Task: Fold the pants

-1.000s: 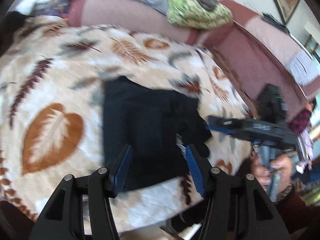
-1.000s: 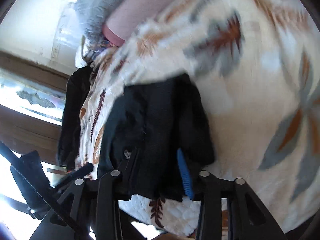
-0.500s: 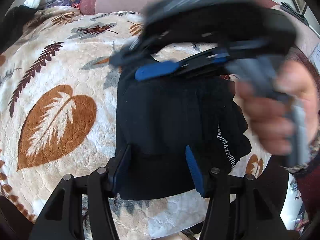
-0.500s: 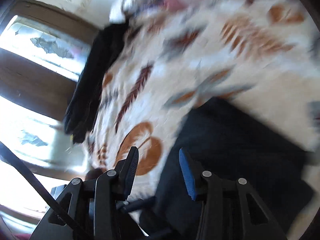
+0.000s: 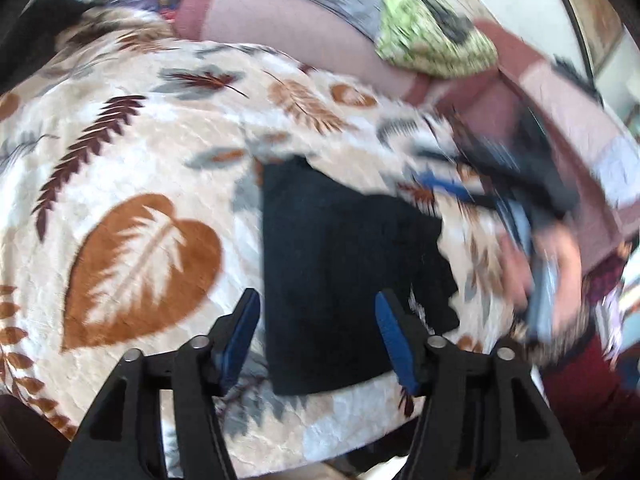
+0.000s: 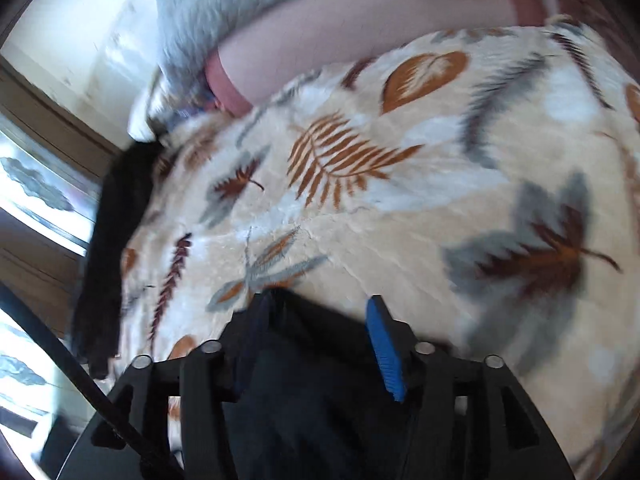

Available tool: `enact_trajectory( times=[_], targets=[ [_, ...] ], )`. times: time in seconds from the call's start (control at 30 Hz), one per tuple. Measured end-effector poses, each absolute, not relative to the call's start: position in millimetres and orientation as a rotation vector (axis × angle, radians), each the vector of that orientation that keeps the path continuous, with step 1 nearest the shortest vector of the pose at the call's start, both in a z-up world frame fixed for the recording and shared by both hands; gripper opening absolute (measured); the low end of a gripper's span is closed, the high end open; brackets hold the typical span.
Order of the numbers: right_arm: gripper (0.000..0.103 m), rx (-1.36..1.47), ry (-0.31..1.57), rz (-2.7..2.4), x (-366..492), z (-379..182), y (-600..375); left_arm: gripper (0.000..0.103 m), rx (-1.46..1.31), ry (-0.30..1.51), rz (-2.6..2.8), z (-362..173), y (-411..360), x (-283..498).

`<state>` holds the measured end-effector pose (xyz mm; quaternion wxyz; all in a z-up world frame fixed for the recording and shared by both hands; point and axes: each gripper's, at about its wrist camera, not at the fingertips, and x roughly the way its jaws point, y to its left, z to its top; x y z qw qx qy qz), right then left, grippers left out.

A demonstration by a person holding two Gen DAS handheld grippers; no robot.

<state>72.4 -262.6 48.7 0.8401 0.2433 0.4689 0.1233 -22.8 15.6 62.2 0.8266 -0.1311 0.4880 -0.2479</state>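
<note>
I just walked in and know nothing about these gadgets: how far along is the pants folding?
Nearly done, it seems. The black pants already lie as a compact folded rectangle on the leaf-print blanket. Both the left gripper and the right gripper have jaws opening, and neither pinches cloth. What may remain is a final smoothing, or the dark garment at the blanket's edge.
</note>
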Motion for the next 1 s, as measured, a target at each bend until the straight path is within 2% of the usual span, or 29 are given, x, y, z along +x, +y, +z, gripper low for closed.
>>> enact_trajectory(
  times=[0.17,0.23,0.5,0.57,0.6,0.63,0.7,0.73,0.77,0.8,0.83,0.87,0.93,1.0],
  targets=[
    [0.072,0.631,0.936,0.256,-1.2,42.5,-314.0,0.067,-0.337,1.054,-0.481,56.3,27.2,6.3],
    [0.076,0.673,0.943,0.257,-17.5,31.0,-320.8,0.072,-0.341,1.068,-0.496,52.3,22.9,13.2],
    [0.076,0.73,1.011,0.274,-26.7,-13.2,-318.6,0.075,-0.433,1.212,-0.581,3.2,-7.6,59.1],
    [0.076,0.704,1.002,0.304,-19.5,-14.7,-309.8,0.084,-0.429,1.208,-0.62,-4.8,-16.4,65.2],
    [0.076,0.697,0.999,0.33,-15.4,-16.3,-305.0,0.097,-0.431,1.197,-0.651,-4.3,-20.6,67.0],
    [0.078,0.698,0.997,0.354,-11.4,-18.4,-300.9,0.102,-0.429,1.2,-0.679,-4.7,-26.3,69.7],
    [0.08,0.699,0.97,0.369,-6.2,-22.2,-292.5,0.102,-0.412,1.207,-0.682,-4.0,-35.5,72.7],
    [0.08,0.692,0.96,0.376,-4.5,-22.8,-288.5,0.09,-0.396,1.212,-0.671,-2.1,-40.2,73.2],
    [0.073,0.684,0.957,0.382,-2.6,-22.2,-283.2,0.075,-0.365,1.214,-0.647,1.9,-44.1,71.3],
    [0.065,0.687,0.958,0.388,-1.8,-20.1,-279.1,0.051,-0.324,1.215,-0.627,6.3,-46.5,68.4],
    [0.047,0.699,0.966,0.411,-1.6,-18.6,-276.1,0.043,-0.317,1.205,-0.634,10.0,-46.3,65.4],
    [0.042,0.703,0.967,0.437,-2.7,-15.0,-272.9,0.04,-0.319,1.191,-0.634,12.9,-43.7,63.4],
    [0.036,0.653,0.952,0.435,-6.2,-5.3,-268.4,0.032,-0.328,1.177,-0.625,18.1,-38.1,61.6],
    [0.033,0.63,0.943,0.445,-4.2,3.3,-265.1,0.032,-0.359,1.162,-0.624,24.5,-31.9,64.0]
  ],
)
